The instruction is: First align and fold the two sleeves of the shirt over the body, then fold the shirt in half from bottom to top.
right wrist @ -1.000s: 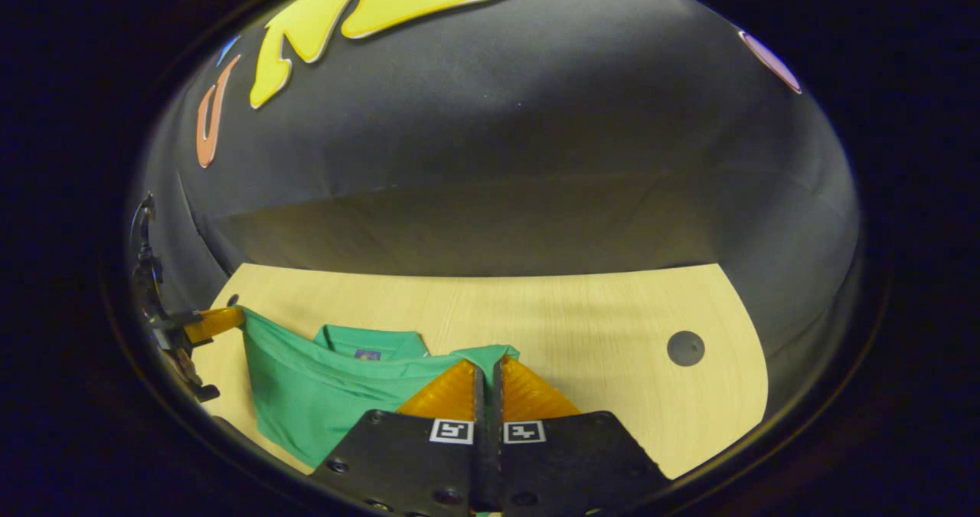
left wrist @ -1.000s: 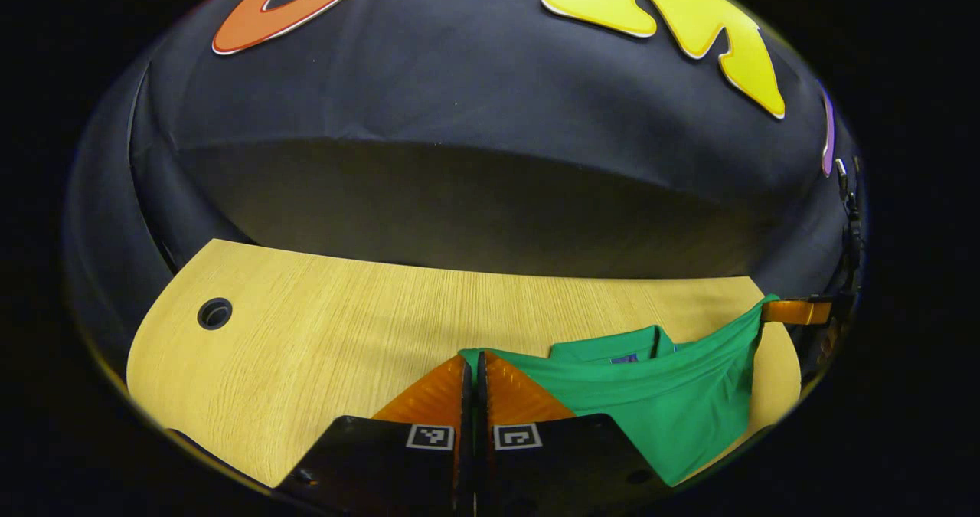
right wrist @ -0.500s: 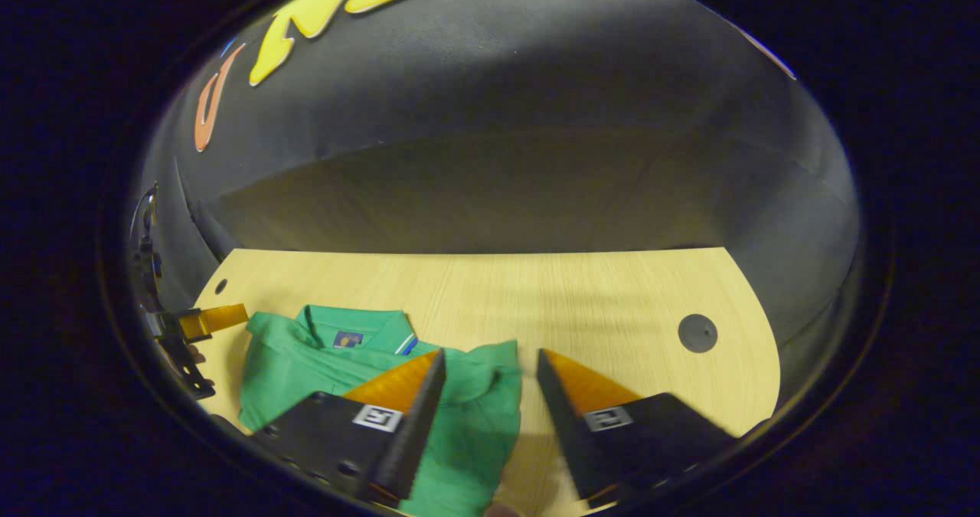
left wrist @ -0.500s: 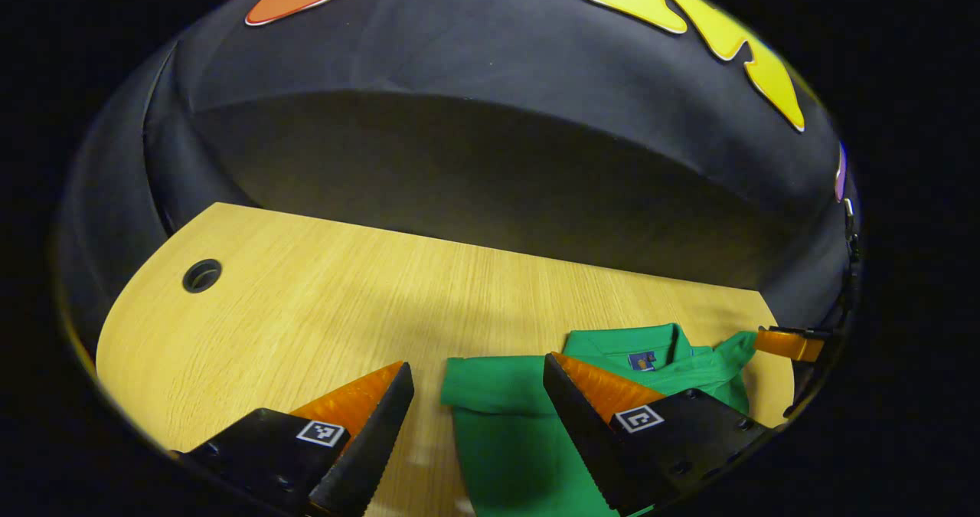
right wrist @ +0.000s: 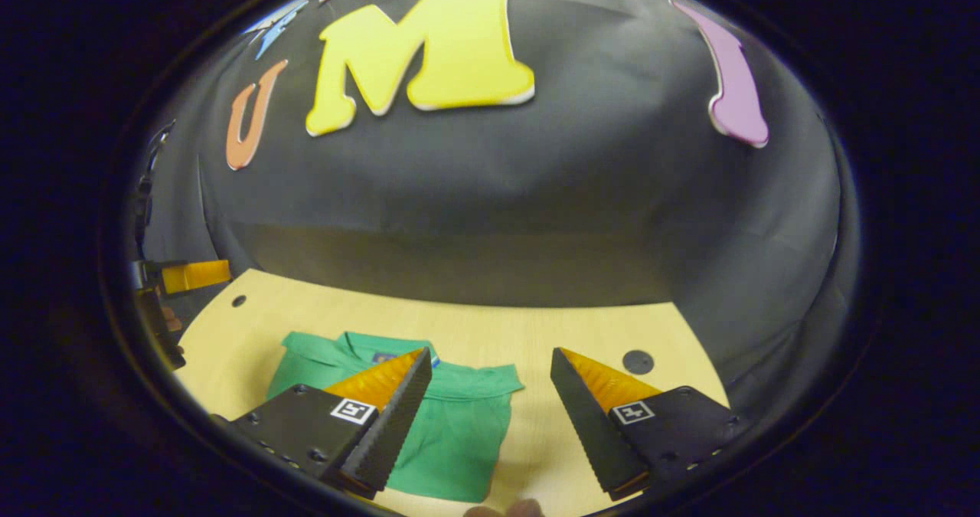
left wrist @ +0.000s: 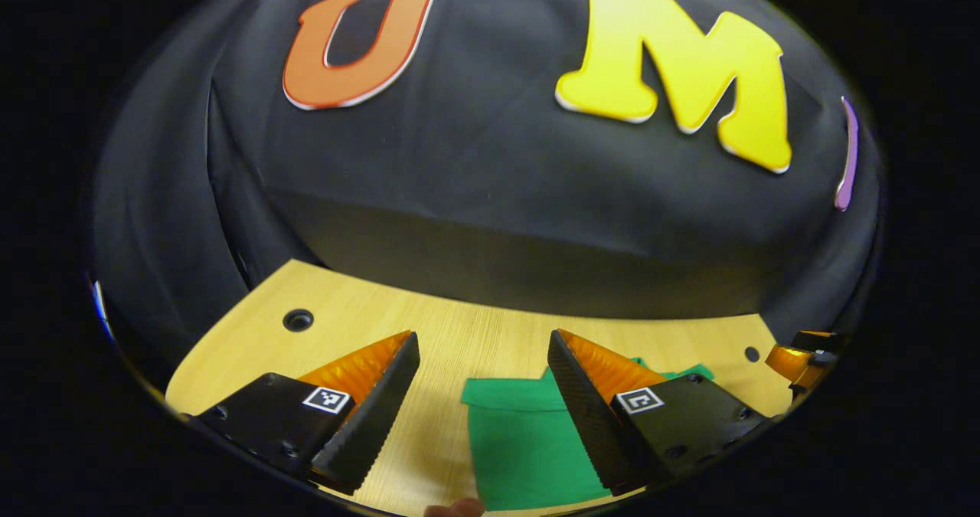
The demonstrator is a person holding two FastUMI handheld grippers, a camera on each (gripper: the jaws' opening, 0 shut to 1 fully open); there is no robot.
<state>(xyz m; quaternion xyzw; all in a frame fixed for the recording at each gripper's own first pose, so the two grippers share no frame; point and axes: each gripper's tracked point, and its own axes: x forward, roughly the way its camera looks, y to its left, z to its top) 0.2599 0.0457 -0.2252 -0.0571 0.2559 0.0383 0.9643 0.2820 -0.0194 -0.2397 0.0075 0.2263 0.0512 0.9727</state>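
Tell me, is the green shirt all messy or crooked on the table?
Not very. The green shirt lies flat and folded on the wooden table, with its collar showing past the top folded edge. That edge looks a little uneven, and nothing is spilled or torn. The left gripper and the right gripper are open above it.

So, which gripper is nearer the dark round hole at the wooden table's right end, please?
Right. The right gripper hovers beside the hole; the left gripper is across the green shirt from it.

A pale wooden table (left wrist: 490, 333) with round holes (left wrist: 298, 320) stands before the black cloth wall (left wrist: 475, 172)
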